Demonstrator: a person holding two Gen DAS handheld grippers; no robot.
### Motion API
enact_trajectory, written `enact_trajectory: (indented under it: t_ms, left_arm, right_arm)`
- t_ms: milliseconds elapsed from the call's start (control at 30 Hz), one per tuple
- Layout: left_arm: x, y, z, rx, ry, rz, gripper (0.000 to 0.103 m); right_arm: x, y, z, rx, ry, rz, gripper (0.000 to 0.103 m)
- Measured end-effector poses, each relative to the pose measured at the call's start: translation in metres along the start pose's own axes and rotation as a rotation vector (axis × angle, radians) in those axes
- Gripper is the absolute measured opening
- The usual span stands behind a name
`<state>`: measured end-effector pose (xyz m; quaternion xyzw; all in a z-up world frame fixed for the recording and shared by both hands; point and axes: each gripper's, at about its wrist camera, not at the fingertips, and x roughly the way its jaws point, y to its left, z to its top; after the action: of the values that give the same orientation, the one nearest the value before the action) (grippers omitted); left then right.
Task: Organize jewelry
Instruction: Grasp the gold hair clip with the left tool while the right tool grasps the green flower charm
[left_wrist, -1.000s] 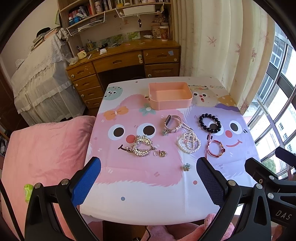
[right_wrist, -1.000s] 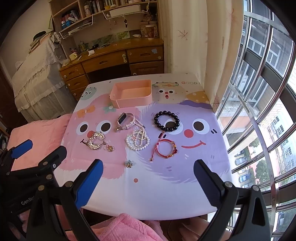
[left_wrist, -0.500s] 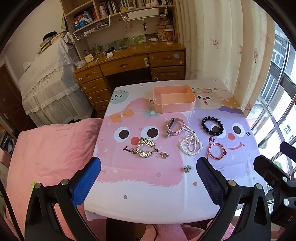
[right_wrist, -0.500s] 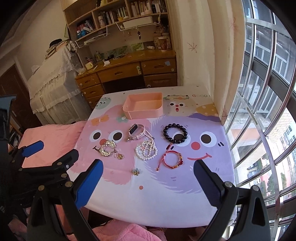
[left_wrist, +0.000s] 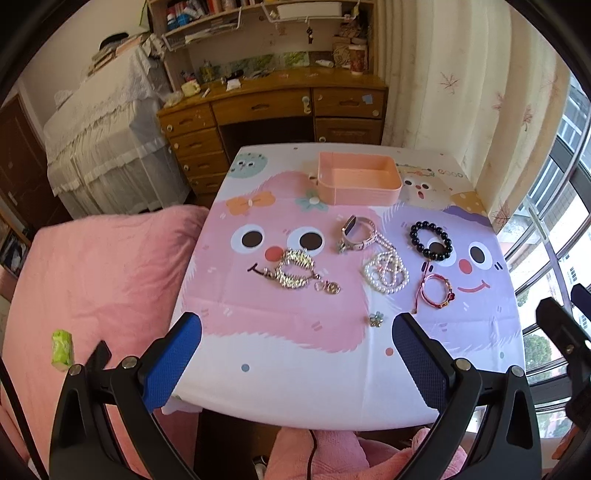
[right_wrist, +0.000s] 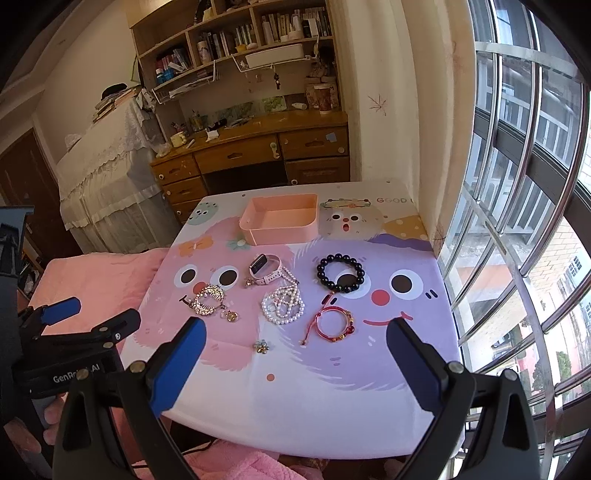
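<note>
Both grippers, left (left_wrist: 295, 354) and right (right_wrist: 295, 354), are hovering with fingers spread wide, holding nothing; jewelry is lying on the table (left_wrist: 295, 369): watch (left_wrist: 356, 232), pearls (left_wrist: 386, 271), beads (left_wrist: 430, 240); the tray (left_wrist: 360, 192) is sitting behind.

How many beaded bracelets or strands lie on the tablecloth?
2: a black bead bracelet right of the pink watch, and a white pearl strand just in front of that watch, touching its band.
</note>
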<state>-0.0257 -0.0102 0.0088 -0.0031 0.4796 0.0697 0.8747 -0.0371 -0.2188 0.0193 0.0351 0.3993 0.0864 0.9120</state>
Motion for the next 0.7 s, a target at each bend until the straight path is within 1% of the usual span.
enact_trajectory:
  t_ms: [133,267,400,467,533,600,700]
  left_arm:
    - [0.011,0.017,0.000,-0.082,0.041,-0.028,0.102]
    - [0.026,0.032,0.000,-0.136,0.081,-0.053,0.102]
    - [0.051,0.046,0.004,-0.179,0.136,-0.093,0.102]
    - [0.068,0.053,0.006,-0.200,0.175,-0.122,0.102]
    - [0.088,0.056,0.007,-0.198,0.209,-0.151,0.102]
    - [0.107,0.058,0.008,-0.176,0.235,-0.168,0.102]
    - [0.134,0.060,0.012,-0.135,0.251,-0.200,0.102]
  right_arm:
    - [0.003,-0.007,0.001,0.007,-0.012,0.014,0.099]
    - [0.014,-0.009,0.001,0.007,-0.001,-0.001,0.099]
    - [0.029,-0.004,-0.001,-0.037,0.018,-0.022,0.099]
    - [0.036,0.001,-0.003,-0.079,0.020,-0.023,0.098]
    - [0.043,0.009,-0.005,-0.135,0.017,-0.027,0.098]
    - [0.053,0.019,-0.007,-0.201,0.032,-0.039,0.098]
    - [0.077,0.035,-0.009,-0.271,0.100,-0.036,0.098]
